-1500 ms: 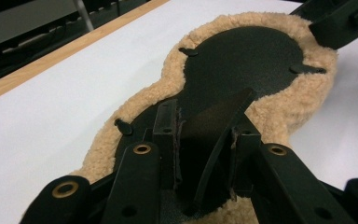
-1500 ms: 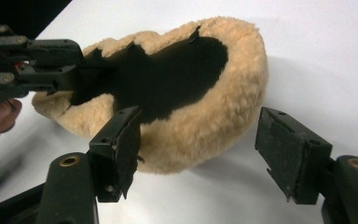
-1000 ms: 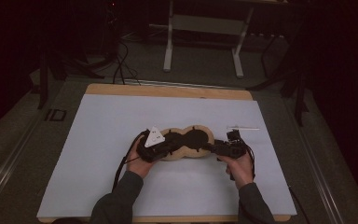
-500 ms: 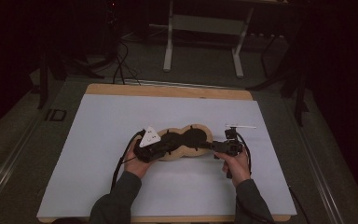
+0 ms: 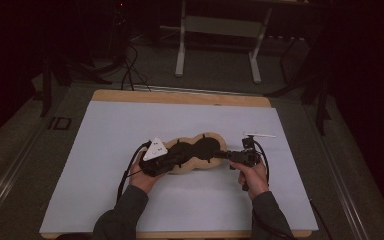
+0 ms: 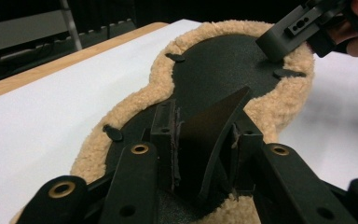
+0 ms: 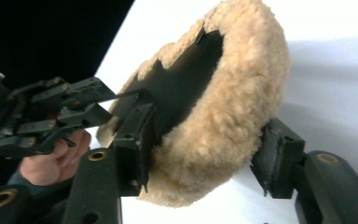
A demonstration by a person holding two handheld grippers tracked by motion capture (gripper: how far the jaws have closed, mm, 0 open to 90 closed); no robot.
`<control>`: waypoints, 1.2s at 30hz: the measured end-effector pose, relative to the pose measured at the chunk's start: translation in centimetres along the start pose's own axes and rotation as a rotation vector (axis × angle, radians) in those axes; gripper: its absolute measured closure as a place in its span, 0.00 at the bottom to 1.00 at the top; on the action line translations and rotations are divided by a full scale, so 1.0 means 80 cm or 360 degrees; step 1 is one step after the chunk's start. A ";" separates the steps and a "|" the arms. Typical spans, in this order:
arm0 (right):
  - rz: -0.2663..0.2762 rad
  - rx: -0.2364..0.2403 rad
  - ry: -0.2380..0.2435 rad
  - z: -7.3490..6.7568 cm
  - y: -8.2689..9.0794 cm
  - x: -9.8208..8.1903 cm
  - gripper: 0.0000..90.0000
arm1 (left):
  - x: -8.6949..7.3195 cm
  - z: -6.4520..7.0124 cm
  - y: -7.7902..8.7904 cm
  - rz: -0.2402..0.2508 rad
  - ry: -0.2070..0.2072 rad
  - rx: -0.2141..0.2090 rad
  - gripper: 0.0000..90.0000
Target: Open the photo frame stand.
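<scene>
Two grippers [image 5: 182, 159] [image 5: 223, 154] on fleece pad [image 5: 215, 142], white sheet [image 5: 105, 150] beneath

Left claw [image 6: 204, 154] around black strap [image 6: 212, 126]

No legible text, labels or signs.

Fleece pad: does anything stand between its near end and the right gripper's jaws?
Nothing visible. The pad already has its end between the jaws of the right gripper, which have just been closing; the outer jaw is not yet on the fleece.
</scene>
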State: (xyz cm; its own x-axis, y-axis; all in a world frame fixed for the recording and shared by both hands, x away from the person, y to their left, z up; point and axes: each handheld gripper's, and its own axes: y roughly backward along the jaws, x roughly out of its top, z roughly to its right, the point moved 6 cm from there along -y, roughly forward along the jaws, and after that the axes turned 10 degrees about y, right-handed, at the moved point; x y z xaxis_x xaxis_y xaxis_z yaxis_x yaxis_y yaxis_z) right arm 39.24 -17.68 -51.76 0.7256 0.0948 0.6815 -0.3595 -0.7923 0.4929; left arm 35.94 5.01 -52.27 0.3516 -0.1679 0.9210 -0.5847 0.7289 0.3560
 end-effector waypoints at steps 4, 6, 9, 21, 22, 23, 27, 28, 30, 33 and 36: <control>0.0015 0.0021 0.0007 -0.003 0.002 0.001 0.52 | 0.000 0.001 0.003 0.0000 0.0016 -0.0021 0.74; 0.0022 0.0033 0.0002 -0.004 0.003 0.001 0.54 | 0.001 0.002 0.005 -0.0009 0.0030 -0.0035 0.72; 0.0029 0.0037 0.0024 -0.006 0.004 0.002 0.54 | 0.001 0.003 0.006 -0.0027 0.0031 -0.0034 0.69; 0.0055 0.0048 0.0078 -0.010 0.005 0.001 0.59 | -0.008 0.001 0.019 -0.0122 0.0089 -0.0086 0.52; 0.0053 0.0049 0.0079 -0.010 0.005 0.001 0.60 | -0.009 0.001 0.020 -0.0124 0.0098 -0.0089 0.50; 0.0050 0.0051 0.0080 -0.010 0.005 0.000 0.60 | -0.010 0.001 0.020 -0.0127 0.0095 -0.0090 0.49; 0.0034 0.0043 0.0098 -0.010 0.005 -0.001 0.61 | -0.013 0.003 0.026 -0.0146 0.0090 -0.0115 0.44; 0.0035 0.0047 0.0099 -0.010 0.006 -0.001 0.62 | -0.014 0.003 0.027 -0.0153 0.0090 -0.0119 0.44; 0.0037 0.0051 0.0106 -0.010 0.006 -0.001 0.62 | -0.015 0.002 0.031 -0.0165 0.0095 -0.0134 0.43; 0.0040 0.0055 0.0119 -0.012 0.006 0.000 0.63 | -0.021 0.001 0.036 -0.0176 0.0104 -0.0159 0.46; 0.0034 0.0058 0.0137 -0.013 0.007 -0.001 0.64 | -0.029 -0.002 0.041 -0.0202 0.0116 -0.0170 0.47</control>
State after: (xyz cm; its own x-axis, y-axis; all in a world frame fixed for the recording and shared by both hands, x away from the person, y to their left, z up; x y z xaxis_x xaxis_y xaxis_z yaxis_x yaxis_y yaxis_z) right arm 38.38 -17.49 -50.95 0.6642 0.1281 0.7365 -0.3516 -0.8159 0.4590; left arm 33.32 7.94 -53.23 0.4721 -0.2172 0.8543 -0.4525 0.7720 0.4464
